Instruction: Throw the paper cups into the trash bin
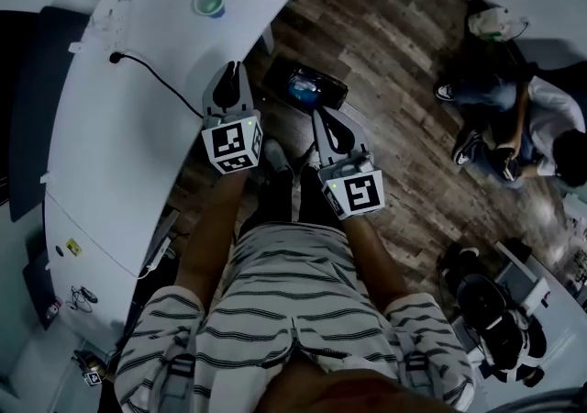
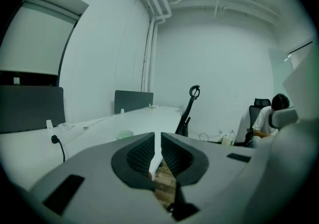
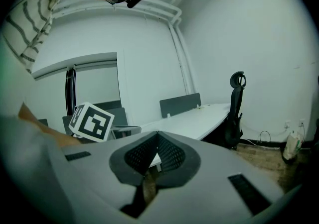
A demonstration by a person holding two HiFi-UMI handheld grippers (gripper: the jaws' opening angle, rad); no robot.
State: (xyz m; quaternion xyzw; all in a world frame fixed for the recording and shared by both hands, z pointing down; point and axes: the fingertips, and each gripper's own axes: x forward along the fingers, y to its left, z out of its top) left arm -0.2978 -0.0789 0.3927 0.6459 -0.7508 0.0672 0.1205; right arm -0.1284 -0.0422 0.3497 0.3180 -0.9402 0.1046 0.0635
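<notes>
Striped clothing [image 1: 284, 301], white with dark bands, seemingly a matching shirt and shorts; the left tongs [image 1: 231, 72] and right tongs [image 1: 323, 119] are grey, with black ribbed pads [image 2: 140, 157] and black-and-white marker cubes [image 1: 231, 145].

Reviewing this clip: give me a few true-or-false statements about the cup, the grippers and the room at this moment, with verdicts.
1. A paper cup stands on the white table. True.
2. The left gripper holds the cup. False: its jaws are together on nothing, apart from the cup.
3. A black cable lies on the table. True.
4. The right gripper is wide open. False: its jaws are together, empty.
5. Nobody else is in the room. False: a seated person shows at the head view's right.
</notes>
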